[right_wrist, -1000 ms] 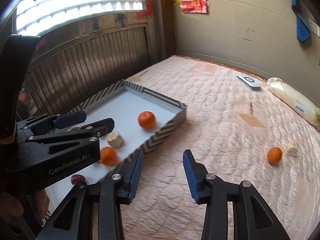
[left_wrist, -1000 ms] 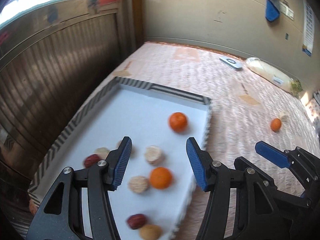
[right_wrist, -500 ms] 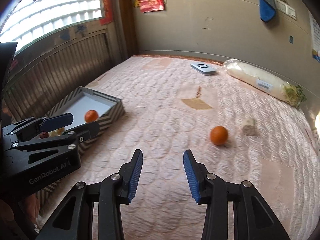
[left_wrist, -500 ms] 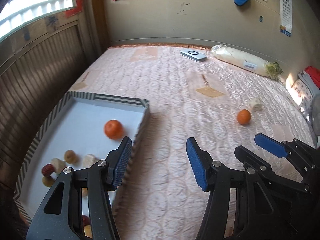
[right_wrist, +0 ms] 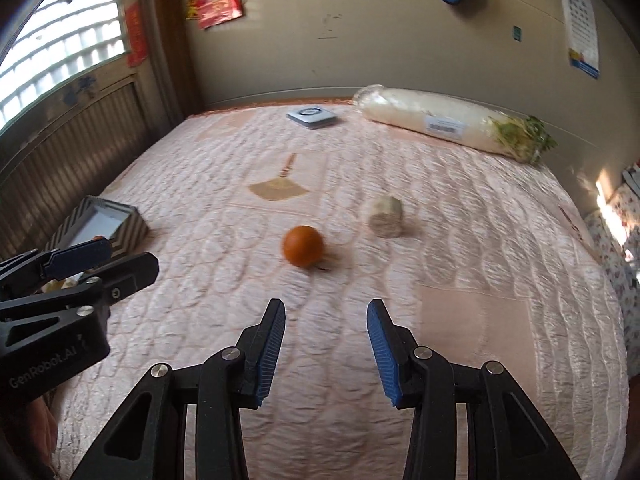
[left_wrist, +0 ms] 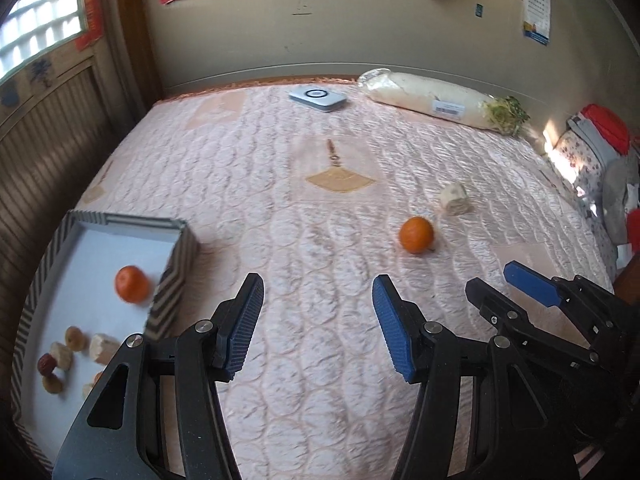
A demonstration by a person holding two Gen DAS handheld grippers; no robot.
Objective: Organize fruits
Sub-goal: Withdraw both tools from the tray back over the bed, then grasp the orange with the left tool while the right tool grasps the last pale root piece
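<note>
- Fruits are lying in two places: one orange (right_wrist: 303, 245) is sitting loose on the pink quilted bedspread (right_wrist: 460, 320), and a pale cut chunk (right_wrist: 385, 216) is resting just beyond it, to its right.
- More fruit is sitting inside a tray with zigzag-striped walls (left_wrist: 170, 300) at the left edge of the bed: another orange (left_wrist: 131, 284), plus a cluster of small tan and dark red pieces (left_wrist: 60, 360) nearer to me.
- I am holding my right gripper (right_wrist: 326, 344) above the bedspread, angled downward, its blue pads partly open with nothing between them; the loose orange is lying ahead, slightly left of the gap.
- I am holding my left gripper (left_wrist: 318, 328) beside the tray's corner, its jaws standing wider apart and gripping nothing.
- Far back by the wall, a long wrapped white radish (right_wrist: 452, 124) and a flat white device (right_wrist: 312, 117) are lying on the bed.
</note>
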